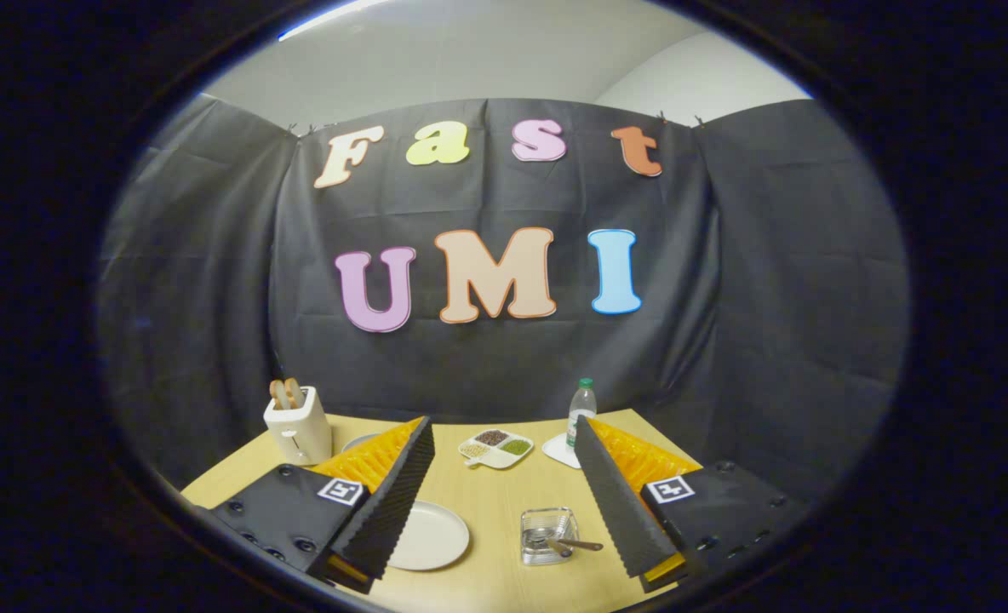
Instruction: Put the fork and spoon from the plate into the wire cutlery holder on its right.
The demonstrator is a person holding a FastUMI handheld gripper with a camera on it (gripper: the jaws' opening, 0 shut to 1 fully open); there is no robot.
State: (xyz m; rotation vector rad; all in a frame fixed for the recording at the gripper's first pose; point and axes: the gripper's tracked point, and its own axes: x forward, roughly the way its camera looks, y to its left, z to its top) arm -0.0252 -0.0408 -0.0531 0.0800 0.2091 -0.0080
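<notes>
claw held wide open and empty above the table — plate bare between the fingers, cutlery already lodged in the holder just right of it. judged finished; next, only a retreat.

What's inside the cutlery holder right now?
The cutlery holder has utensils lying in it, one handle poking out over its side. Which pieces they are is unclear; the lower ends are hidden. The claw is open, holding nothing.
</notes>
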